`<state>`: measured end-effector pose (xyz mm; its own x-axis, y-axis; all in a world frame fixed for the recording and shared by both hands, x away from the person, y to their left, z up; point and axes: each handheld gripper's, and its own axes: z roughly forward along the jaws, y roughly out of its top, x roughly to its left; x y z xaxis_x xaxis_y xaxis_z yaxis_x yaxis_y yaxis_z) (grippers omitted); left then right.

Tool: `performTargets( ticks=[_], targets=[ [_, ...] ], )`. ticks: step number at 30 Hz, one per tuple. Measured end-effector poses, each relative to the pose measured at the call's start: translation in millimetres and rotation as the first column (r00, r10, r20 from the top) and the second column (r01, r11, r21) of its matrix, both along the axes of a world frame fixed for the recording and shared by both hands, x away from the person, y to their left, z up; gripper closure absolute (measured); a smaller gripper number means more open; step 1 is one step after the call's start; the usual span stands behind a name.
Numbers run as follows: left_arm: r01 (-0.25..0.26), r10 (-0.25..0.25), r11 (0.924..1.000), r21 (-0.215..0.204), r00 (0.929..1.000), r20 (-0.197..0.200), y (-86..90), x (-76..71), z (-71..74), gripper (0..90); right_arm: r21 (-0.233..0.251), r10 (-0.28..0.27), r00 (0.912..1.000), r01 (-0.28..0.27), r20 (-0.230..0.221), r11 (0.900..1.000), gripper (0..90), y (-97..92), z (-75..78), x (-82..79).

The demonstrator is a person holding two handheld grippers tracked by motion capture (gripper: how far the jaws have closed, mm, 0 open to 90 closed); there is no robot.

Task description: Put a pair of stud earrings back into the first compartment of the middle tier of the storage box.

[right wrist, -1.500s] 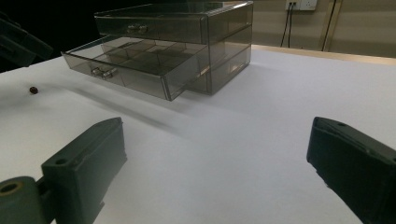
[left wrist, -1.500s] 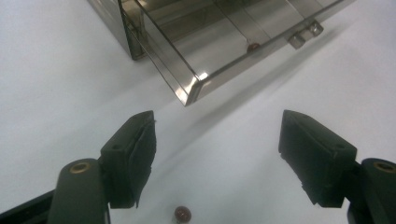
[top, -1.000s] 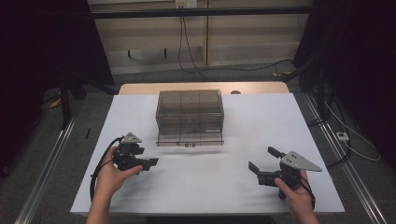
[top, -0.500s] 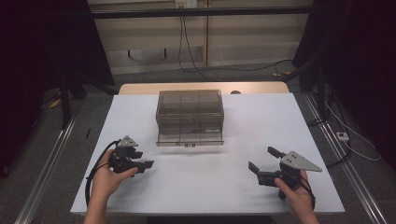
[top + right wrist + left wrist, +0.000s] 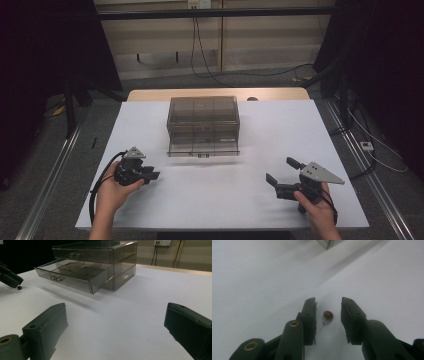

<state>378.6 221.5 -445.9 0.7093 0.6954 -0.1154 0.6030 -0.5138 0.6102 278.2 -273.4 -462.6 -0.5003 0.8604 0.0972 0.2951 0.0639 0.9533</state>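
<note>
1. Left gripper view: left gripper (image 5: 328, 315) is released, jaws apart, straddling a small reddish-brown bead (image 5: 328, 314) that lies on the white table (image 5: 257, 277). Bead sits dead centre between the jaws, touching neither as far as I can tell. A thin pin or stem sticks out of it toward the camera, so its long axis runs roughly along the jaws, not across them.
2. Judgement: closing squeeze is the next move; alignment looks fine, but a round bead could squirt out.
3. High view: left gripper (image 5: 150, 176) at near left, right gripper (image 5: 280, 182) at near right, well apart from the bead. Left hand (image 5: 112, 192) is clearly the nearer one. Bead too small to make out from up here.
4. Right gripper view: right gripper (image 5: 115, 325) released, jaws wide, nothing between them. Bead (image 5: 19, 287) shows far left, just beside the left gripper's tips.
5. Farther back, mid-table: clear smoked drawer box (image 5: 202, 125). Right gripper view shows its middle drawer (image 5: 70, 275) pulled out, divided compartments look empty; the high view barely shows that.
</note>
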Motion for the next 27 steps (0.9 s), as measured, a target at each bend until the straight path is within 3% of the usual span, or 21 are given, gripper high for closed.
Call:
performTargets(
  ticks=[16,27],
  targets=[
    [0.0,0.0,0.999,0.044,1.0,-0.002,-0.7,2.3,-5.6,79.0,-0.001,-0.001,1.0,0.001,0.0,1.0,4.4,-0.4,0.1,0.0],
    [-0.028,0.029,0.9986,0.045,0.9993,-0.024,-2.7,3.3,-4.5,80.2,-0.001,-0.002,1.0,0.002,0.0,1.0,4.4,0.3,0.2,-0.1]
  ],
)
